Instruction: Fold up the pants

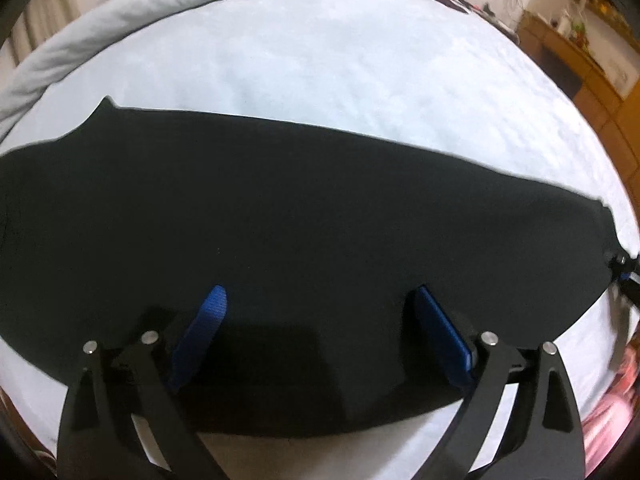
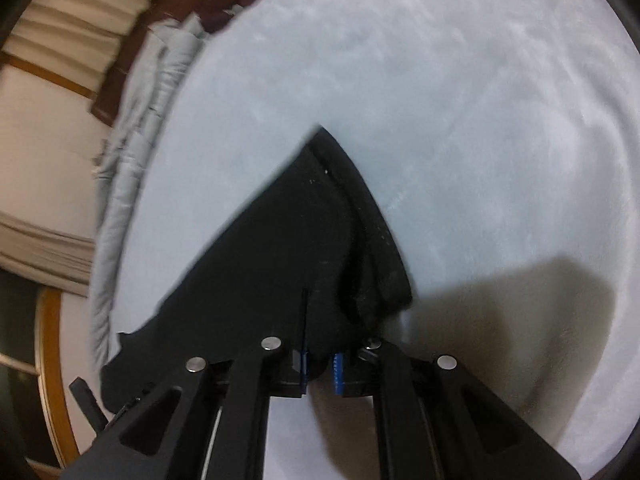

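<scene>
Black pants (image 1: 304, 232) lie spread across a pale blue bed sheet (image 1: 340, 60). My left gripper (image 1: 320, 300) is open, its blue pads (image 1: 208, 320) wide apart just above the pants' middle, near the front edge. My right gripper (image 2: 320, 364) is shut on the pants' end (image 2: 304, 248), the black cloth pinched between its blue pads (image 2: 338, 372). That end is lifted slightly off the sheet, with a thick hem along its right side. In the left wrist view the right gripper (image 1: 622, 268) shows at the pants' far right tip.
A rolled grey duvet (image 1: 120, 12) runs along the bed's far left side, also in the right wrist view (image 2: 128, 168). Wooden furniture (image 1: 580, 60) stands at the right beyond the bed. Something pink (image 1: 616, 412) is at the lower right edge.
</scene>
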A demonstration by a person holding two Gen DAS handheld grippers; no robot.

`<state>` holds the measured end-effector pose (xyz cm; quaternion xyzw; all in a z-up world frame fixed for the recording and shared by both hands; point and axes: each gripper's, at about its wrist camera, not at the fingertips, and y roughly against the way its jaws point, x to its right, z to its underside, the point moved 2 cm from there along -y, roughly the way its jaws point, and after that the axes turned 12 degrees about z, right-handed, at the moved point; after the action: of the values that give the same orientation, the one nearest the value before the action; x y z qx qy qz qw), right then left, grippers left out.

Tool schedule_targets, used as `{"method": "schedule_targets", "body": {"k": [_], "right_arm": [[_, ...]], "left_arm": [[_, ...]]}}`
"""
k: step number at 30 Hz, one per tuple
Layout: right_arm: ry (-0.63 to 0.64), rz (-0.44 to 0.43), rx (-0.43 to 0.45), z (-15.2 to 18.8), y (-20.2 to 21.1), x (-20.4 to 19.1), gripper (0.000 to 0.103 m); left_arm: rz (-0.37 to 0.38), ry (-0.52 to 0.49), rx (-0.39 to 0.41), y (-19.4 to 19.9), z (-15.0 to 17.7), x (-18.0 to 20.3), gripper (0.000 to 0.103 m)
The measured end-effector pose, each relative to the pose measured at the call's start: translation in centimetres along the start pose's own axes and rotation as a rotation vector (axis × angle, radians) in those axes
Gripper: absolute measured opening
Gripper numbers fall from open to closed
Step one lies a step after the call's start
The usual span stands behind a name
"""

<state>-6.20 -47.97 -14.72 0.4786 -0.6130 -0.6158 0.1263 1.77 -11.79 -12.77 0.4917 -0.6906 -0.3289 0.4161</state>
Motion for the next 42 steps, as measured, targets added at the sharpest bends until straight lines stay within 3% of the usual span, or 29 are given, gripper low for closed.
{"method": "schedule_targets", "body": {"k": [3, 7, 14, 20, 23, 27, 36, 42], "right_arm": [[0.035, 0.047, 0.033, 0.1, 1.1, -1.1, 0.009], [0.151, 0.132, 0.132, 1.0, 4.1, -4.6, 0.009], [0.331, 0.143, 0.267, 4.1, 7.4, -14.4, 0.009], [0.515, 0.154, 0.286, 9.0, 6.2, -23.9, 0.009], [0.61, 0.154, 0.277, 11.6, 4.8, -28.1, 0.009], [0.705, 0.168, 0.236, 14.5, 2.2, -31.6, 0.009], [0.808, 0.171, 0.11, 19.9, -2.7, -34.0, 0.01], [0.812, 0.019, 0.041, 22.4, -4.5, -37.0, 0.01]], "left_arm": [[0.017, -0.014, 0.009, 0.6, -0.1, 0.5, 0.096], [0.118, 0.095, 0.043, 2.7, -0.7, -2.3, 0.096], [0.04, 0.132, 0.157, 5.7, -1.9, -7.4, 0.096], [0.041, 0.276, 0.145, 6.8, -2.9, -11.5, 0.096], [0.062, 0.397, 0.191, 8.0, -2.2, -14.7, 0.096], [0.041, 0.479, 0.248, 9.3, -2.2, -17.0, 0.096], [0.011, 0.414, 0.215, 9.1, -2.3, -16.1, 0.096], [0.012, 0.44, 0.226, 9.3, -2.1, -16.7, 0.096]]}}
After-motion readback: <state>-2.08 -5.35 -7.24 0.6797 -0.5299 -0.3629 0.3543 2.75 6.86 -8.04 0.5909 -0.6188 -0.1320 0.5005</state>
